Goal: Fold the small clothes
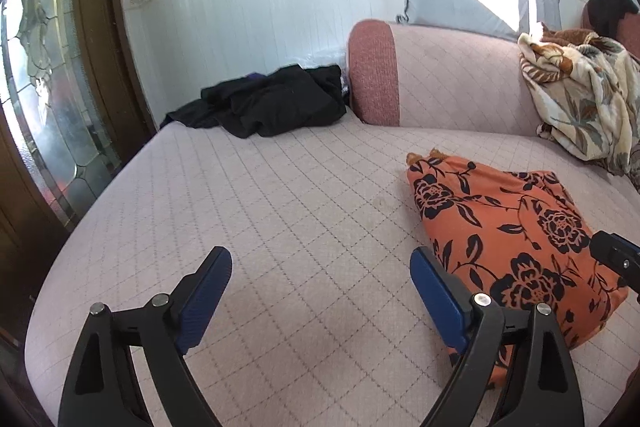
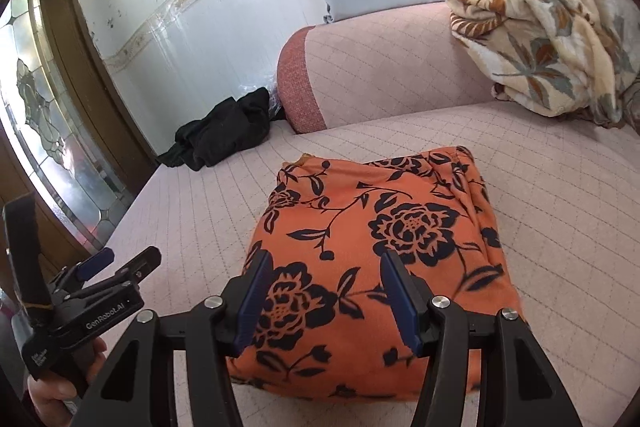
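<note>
On the quilted pink sofa seat (image 1: 280, 227), the left gripper (image 1: 320, 263) is hovering with its jaws spread wide and nothing between them, just left of the folded orange floral garment (image 2: 380, 247). The right gripper (image 2: 324, 263) is hanging over the garment's near edge, jaws parted and not pinching the cloth. Farther back, a black heap of clothes (image 1: 268, 103) is lying by the armrest (image 1: 374, 75), and a floral blanket (image 2: 552, 43) is draping over the backrest.

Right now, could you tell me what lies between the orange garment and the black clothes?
Nothing: only bare quilted sofa cover separates the orange garment from the black clothes, as both wrist views show.
</note>
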Demonstrator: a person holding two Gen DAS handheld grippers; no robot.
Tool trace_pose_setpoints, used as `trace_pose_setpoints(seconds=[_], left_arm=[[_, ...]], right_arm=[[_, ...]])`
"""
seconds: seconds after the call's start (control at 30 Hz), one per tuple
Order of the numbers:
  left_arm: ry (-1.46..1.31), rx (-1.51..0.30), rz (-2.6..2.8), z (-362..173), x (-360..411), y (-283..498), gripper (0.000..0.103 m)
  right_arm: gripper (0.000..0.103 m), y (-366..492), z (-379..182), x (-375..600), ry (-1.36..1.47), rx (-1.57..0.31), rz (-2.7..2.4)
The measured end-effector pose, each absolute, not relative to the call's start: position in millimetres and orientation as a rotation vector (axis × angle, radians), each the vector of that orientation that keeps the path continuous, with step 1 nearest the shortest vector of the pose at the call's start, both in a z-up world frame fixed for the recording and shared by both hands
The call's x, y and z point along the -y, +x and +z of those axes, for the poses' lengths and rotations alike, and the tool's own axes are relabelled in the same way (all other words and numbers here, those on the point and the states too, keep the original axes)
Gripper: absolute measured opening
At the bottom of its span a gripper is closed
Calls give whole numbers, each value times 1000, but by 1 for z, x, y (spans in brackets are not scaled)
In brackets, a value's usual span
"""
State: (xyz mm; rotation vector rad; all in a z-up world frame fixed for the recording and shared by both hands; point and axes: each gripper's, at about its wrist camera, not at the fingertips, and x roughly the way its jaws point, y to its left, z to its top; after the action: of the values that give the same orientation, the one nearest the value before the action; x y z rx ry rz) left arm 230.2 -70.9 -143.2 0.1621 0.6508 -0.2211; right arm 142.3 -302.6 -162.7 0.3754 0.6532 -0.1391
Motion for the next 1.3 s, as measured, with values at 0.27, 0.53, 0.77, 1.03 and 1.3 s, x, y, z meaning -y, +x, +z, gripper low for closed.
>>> trace_pose_setpoints(seconds=[0.27, 0.53, 0.77, 1.03, 1.3], left_arm=[[39, -778, -479, -157, 74, 218, 97], [-28, -963, -652, -193, 122, 265, 97], [-126, -1114, -792, -221, 144, 272, 97], [-128, -1050, -757, -210, 152, 251, 41], [-81, -905, -730, -158, 109, 213, 35]], right_arm=[[84, 97, -186, 411, 704, -699, -239], [84, 136, -254, 485, 1067, -768, -69], [86, 170, -264, 454, 999, -830, 16], [43, 182, -245, 391, 781, -841, -35], [40, 160, -196, 340, 662, -734, -17]])
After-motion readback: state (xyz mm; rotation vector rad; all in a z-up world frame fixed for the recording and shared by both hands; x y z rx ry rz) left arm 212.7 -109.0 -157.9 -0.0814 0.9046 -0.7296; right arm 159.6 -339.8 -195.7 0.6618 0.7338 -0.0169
